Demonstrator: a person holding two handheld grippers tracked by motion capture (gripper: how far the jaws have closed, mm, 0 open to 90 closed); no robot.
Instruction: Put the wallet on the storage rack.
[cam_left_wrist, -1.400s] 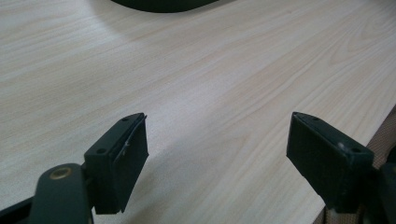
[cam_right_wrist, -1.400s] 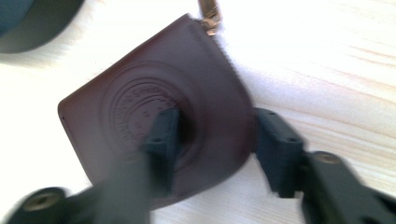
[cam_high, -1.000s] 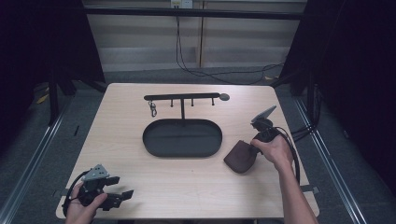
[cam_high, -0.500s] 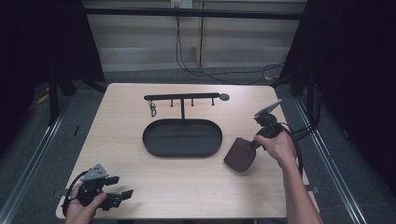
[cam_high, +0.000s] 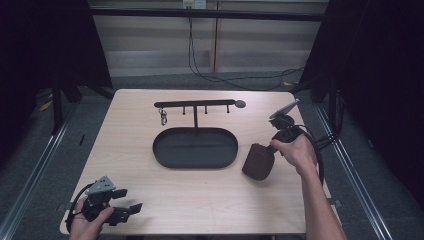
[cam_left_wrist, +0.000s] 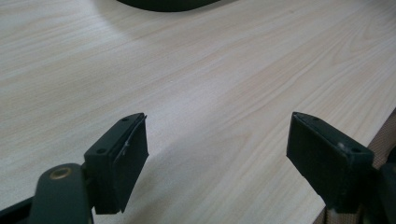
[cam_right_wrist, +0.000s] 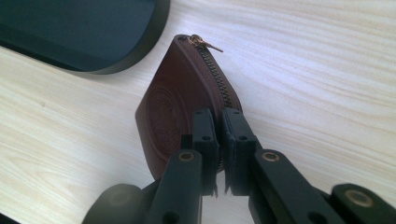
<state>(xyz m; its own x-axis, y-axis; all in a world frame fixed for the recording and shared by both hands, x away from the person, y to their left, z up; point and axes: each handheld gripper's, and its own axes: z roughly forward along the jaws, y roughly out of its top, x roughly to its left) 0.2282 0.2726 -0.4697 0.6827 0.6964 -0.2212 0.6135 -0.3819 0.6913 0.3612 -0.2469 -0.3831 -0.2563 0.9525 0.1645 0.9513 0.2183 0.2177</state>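
Your right hand (cam_high: 299, 151) reaches in from the table's near edge, forearm angled toward the tray (cam_high: 195, 147), with the right gripper (cam_right_wrist: 218, 122) pointing down and toward the tray. Its jaws are pinched nearly together on the zipper edge of the pouch (cam_right_wrist: 180, 100), a brown zipped case held on edge, its lower end at the table (cam_high: 210, 200), just right of the tray. The zip pull (cam_right_wrist: 204, 43) points away from the jaws. Your left hand (cam_high: 90, 220) rests at the corner nearest you, well left of the tray; the left gripper (cam_left_wrist: 217, 158) lies low over bare wood, jaws spread wide, holding nothing.
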